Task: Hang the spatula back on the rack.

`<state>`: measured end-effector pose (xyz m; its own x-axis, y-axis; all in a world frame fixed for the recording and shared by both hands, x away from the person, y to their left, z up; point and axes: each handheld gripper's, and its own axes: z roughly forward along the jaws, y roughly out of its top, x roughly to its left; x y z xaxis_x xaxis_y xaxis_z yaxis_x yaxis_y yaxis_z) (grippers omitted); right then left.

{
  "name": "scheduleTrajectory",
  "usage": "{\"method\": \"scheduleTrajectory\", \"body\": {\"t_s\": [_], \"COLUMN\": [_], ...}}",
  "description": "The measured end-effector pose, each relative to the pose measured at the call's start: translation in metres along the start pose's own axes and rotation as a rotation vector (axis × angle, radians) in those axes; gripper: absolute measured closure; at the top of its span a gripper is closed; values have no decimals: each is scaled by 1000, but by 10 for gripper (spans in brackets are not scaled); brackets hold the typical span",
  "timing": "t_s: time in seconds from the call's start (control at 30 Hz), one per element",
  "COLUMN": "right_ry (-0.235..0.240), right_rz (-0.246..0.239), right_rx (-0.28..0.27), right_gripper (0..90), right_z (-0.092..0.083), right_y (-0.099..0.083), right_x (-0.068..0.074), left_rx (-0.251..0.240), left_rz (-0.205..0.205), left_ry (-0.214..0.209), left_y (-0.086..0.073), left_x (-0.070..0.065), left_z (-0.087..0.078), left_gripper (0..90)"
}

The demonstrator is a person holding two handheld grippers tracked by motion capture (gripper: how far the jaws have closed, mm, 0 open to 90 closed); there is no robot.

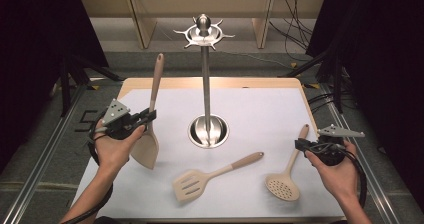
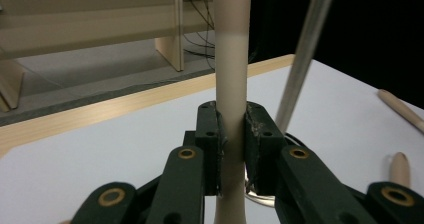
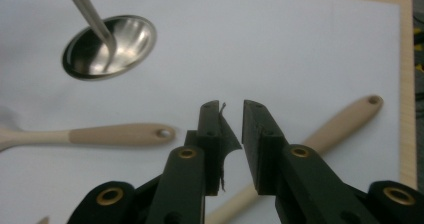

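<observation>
- the beige silicone spatula with a solid blade and a long handle (image 1: 150, 119) stood nearly upright over the left part of the table, its blade low and its handle leaning slightly away toward the far side
- the left gripper (image 1: 145, 118) pinched that spatula's handle just above the blade; in the left gripper view the pale handle (image 2: 231, 99) rose straight up between the two black jaws, whose pads pressed on it from both sides
- the person's left hand (image 1: 114, 146) held that gripper from below, with the grey three-cornered plate on top
- the steel utensil stand with a round dished base and a tall thin pole (image 1: 206, 84) stood at the middle of the white-topped table with a light wooden rim (image 1: 260, 104), well apart from the spatula's blade; hooked arms spread from its top
- the beige slotted turner (image 1: 210, 176) lay flat in front of the stand, head toward the near edge
- the beige perforated skimmer spoon (image 1: 286, 176) lay flat to the right, its handle pointing to the far right
- the right gripper (image 1: 299, 145) hovered just beside that skimmer's handle; in the right gripper view its jaws stood slightly spread with nothing pinched, the skimmer's handle (image 3: 340, 126) lying on the table beyond and below them
- the person's right hand (image 1: 336, 171) carried that gripper near the table's right edge
</observation>
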<state>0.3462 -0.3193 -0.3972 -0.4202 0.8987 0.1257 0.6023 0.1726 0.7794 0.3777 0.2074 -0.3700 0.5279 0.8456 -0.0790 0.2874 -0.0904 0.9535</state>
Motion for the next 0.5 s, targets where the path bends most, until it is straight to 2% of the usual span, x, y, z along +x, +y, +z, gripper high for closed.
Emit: {"method": "scheduleTrajectory", "body": {"t_s": [0.03, 0.1, 0.13, 0.2, 0.27, 0.3, 0.33, 0.37, 0.4, 0.47, 0.5], "right_ry": [15, 9, 26, 43, 59, 61, 65, 69, 72, 77, 80], "right_rz": [-11, -25, -11, -17, -25, -46, -30, -30, -45, -34, -46], "right_rx": [-8, -20, -34, -47, -62, -73, -67, -72, -97, -85, -95], "right_gripper": [785, 782, 778, 771, 770, 770, 770, 770, 769, 769, 769], "right_z": [-1, -1, -2, -2, -1, -1, -1, -1, 0, 0, 0], "right_y": [2, 4, 8, 13, 17, 19, 21, 23, 25, 27, 29], "right_x": [5, 7, 16, 23, 27, 28, 31, 33, 33, 36, 36], "left_rx": [-3, -5, -16, -28, -28, -28, -23, -15, -17, -26, -22], "left_rz": [3, 5, 13, 22, 30, 37, 39, 60, 64, 60, 65], "left_ry": [-8, -14, -24, -33, -40, -50, -55, -61, -69, -77, -85], "left_y": [-1, -1, -2, -1, 1, 2, 4, 5, 5, 6, 7], "left_x": [-2, -7, -13, -19, -25, -28, -31, -33, -36, -39, -43], "left_z": [0, 1, 1, 2, 4, 5, 5, 6, 7, 9, 10], "left_gripper": [780, 780, 780, 780, 780, 780, 780, 780, 780, 780, 780]}}
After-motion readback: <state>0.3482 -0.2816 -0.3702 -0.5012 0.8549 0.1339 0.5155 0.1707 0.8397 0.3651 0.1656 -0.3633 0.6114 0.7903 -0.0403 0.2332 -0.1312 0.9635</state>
